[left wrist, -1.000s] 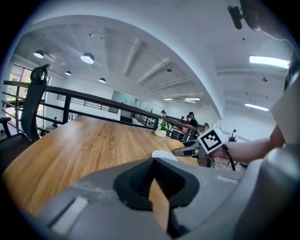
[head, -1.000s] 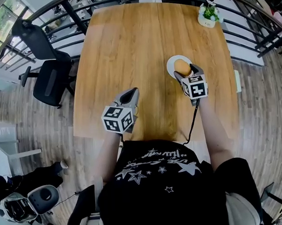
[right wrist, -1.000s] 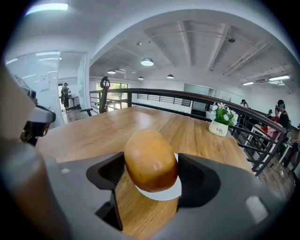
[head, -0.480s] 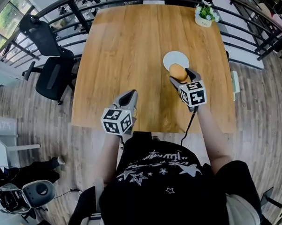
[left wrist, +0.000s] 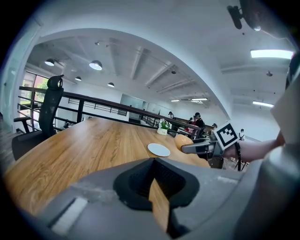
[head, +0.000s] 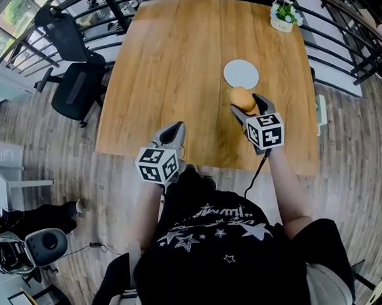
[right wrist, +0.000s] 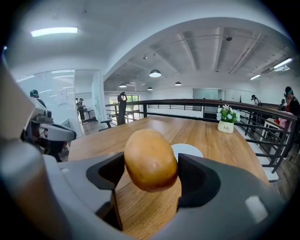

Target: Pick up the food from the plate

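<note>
A golden-brown rounded piece of food (head: 242,97) hangs above the wooden table (head: 174,61), with my right gripper (head: 245,103) shut on it. In the right gripper view the food (right wrist: 150,159) fills the gap between the two jaws, both pressing on its sides. The white plate (head: 241,73) lies bare just beyond it, and shows behind the food as the plate (right wrist: 191,150). My left gripper (head: 175,132) hovers over the table's near edge, shut, nothing in it. From the left gripper view I see the plate (left wrist: 159,149), the food (left wrist: 183,140) and the right gripper (left wrist: 197,147).
A small potted plant (head: 283,15) stands at the table's far right corner. A black office chair (head: 74,90) sits left of the table. A dark railing (head: 338,41) runs round the far and right sides. The near table edge lies under both grippers.
The right gripper has lifted the food off the plate and drawn it back toward the person. The plate is left bare. The left gripper has hardly moved.
</note>
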{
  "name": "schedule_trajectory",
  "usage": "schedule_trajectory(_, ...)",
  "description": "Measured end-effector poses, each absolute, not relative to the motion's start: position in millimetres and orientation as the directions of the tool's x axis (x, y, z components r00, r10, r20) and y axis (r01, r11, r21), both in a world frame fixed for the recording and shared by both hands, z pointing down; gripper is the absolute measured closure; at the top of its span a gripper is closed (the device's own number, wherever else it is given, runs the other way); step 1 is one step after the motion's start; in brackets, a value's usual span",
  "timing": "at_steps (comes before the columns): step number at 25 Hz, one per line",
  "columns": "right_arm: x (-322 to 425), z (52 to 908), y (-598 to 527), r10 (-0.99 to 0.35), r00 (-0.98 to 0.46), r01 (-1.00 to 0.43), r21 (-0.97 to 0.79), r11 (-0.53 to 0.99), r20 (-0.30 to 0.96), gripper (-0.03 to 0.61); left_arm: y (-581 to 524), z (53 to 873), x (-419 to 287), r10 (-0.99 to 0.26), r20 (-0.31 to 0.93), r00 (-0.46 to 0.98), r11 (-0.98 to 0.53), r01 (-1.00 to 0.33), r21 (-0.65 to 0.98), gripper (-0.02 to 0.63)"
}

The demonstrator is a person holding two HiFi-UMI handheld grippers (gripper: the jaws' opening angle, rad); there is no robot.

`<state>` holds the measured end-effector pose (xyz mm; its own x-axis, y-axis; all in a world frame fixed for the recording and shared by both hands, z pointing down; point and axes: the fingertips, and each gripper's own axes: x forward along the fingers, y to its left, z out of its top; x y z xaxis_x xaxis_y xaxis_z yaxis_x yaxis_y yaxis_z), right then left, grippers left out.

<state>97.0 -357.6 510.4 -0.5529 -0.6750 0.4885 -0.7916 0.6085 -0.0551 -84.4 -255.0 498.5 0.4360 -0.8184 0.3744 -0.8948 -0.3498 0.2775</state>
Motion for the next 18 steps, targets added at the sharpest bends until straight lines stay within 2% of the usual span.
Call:
schedule_trajectory(10, 89.1, 522.6, -338.1, -0.656, -0.555, -0.801, -0.119, 0.586, 0.512, 0.222, -241.5, 514.2, -85.2, -0.787, 0.412, 0.460, -0.351, -0.882, 0.314, 0.612)
schedule_trajectory(18, 83.2, 520.9, -290.8, -0.675, -0.537, -0.825, -0.148, 0.546, 0.507, 0.222, -200.1, 518.1, -92.4, -0.778, 0.397, 0.487, -0.368, -0.865, 0.341, 0.612)
